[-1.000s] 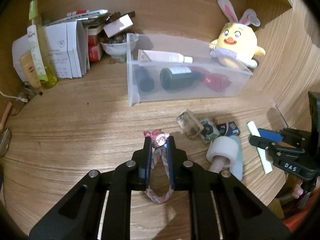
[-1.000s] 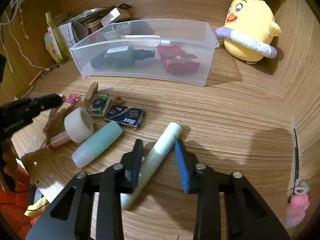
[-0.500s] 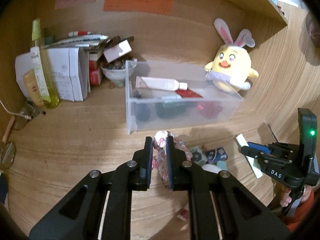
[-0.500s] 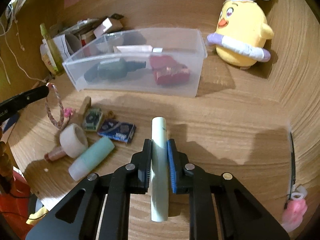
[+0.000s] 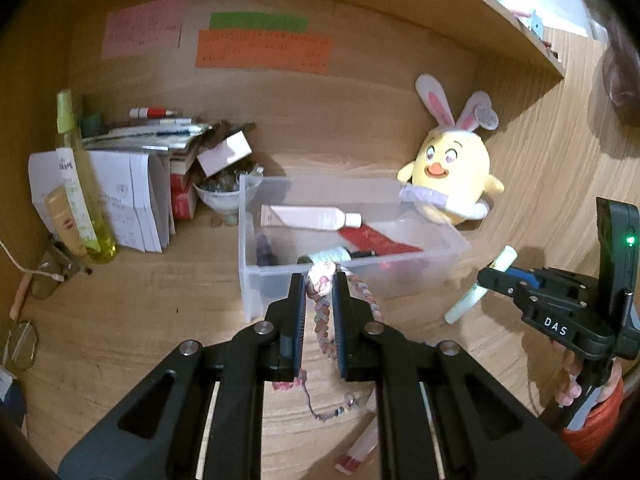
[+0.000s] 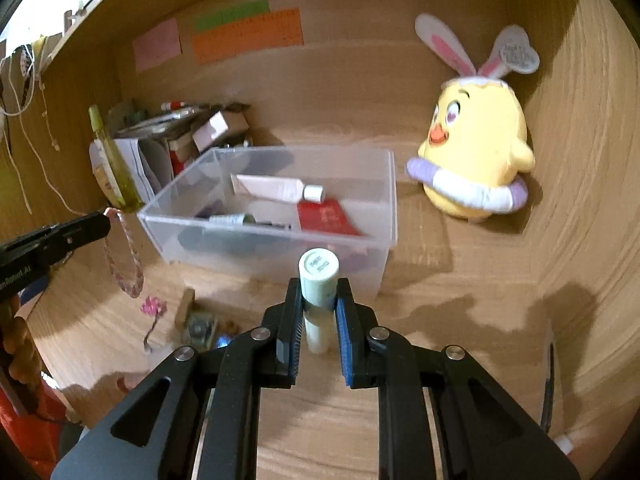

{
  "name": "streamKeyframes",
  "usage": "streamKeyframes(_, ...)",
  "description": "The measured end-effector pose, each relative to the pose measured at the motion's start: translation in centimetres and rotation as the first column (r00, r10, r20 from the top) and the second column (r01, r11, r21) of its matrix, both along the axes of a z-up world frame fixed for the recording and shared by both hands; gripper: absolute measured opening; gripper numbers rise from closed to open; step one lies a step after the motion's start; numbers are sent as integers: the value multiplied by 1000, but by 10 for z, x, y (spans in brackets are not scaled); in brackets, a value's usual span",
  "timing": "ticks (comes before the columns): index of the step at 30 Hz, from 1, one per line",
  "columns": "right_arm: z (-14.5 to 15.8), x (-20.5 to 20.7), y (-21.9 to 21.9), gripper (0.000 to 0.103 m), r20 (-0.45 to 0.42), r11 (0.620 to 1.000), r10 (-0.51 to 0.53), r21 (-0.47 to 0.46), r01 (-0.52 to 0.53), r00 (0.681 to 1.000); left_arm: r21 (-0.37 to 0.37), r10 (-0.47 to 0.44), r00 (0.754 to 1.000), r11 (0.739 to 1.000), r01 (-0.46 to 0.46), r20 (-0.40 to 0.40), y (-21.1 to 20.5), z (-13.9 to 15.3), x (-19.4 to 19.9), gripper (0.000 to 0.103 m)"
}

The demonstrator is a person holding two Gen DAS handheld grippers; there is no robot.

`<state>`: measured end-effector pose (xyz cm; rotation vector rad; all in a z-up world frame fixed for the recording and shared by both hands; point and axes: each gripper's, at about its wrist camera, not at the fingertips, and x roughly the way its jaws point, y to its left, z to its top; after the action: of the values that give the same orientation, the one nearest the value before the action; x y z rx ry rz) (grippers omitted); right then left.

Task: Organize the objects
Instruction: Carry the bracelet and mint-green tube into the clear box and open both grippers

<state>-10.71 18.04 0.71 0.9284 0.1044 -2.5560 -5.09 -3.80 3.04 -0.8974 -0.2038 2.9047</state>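
**Both hands loaded, heading for the bin**

I am holding a braided cord (image 5: pixel 322 317) in my left gripper (image 5: pixel 319 280), the jaws nearly closed on it just below its pink charm (image 5: pixel 320 278). I am pinching it high so that the loop and its thin beaded tail are hanging free under the fingers and clear of the desk (image 5: pixel 140 320), not dragging. It is sitting just before the near wall of the clear bin (image 5: pixel 456 240), toward that wall's left end.

My right gripper (image 6: pixel 319 292) is clamping a pale green tube (image 6: pixel 318 276), the jaws drawn in tight on its sides. I am gripping it near the capped end, which is pointing forward at the bin's near right corner, so I judge it can slide in nose first. The tube is in the air, off the desk.

The bin already is carrying a white tube (image 6: pixel 272 189), a red packet (image 6: pixel 326 218) and a dark bottle (image 5: pixel 340 255), so I am aiming for the open patches. A few small things are lying on the desk before the bin, blurred. The chick plush (image 6: pixel 476 148) is sitting past the bin's right end, well out of my way.
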Motion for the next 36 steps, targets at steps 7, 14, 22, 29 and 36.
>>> streamKeyframes(7,18,-7,-3,14,-46,1000,11,-25,-13,999,-1,9,999,1000,-9,-32,0,11,-12,12)
streamKeyframes(14,41,-13,-5,14,-103,999,6,-40,-10,995,0,18,998,1000,-18,-56,-2,23,-24,12)
streamKeyframes(22,60,-26,-6,14,-154,999,-5,-50,-3,988,-9,32,997,999,-32,-67,-4,30,-41,12)
streamKeyframes(29,62,-48,-14,14,-169,1000,-16,-3,15,985,-9,41,998,999,-42,-46,-7,28,-63,12)
streamKeyframes(36,50,-69,-24,14,-154,997,-20,74,32,988,1,43,999,999,-43,12,-10,14,-89,12)
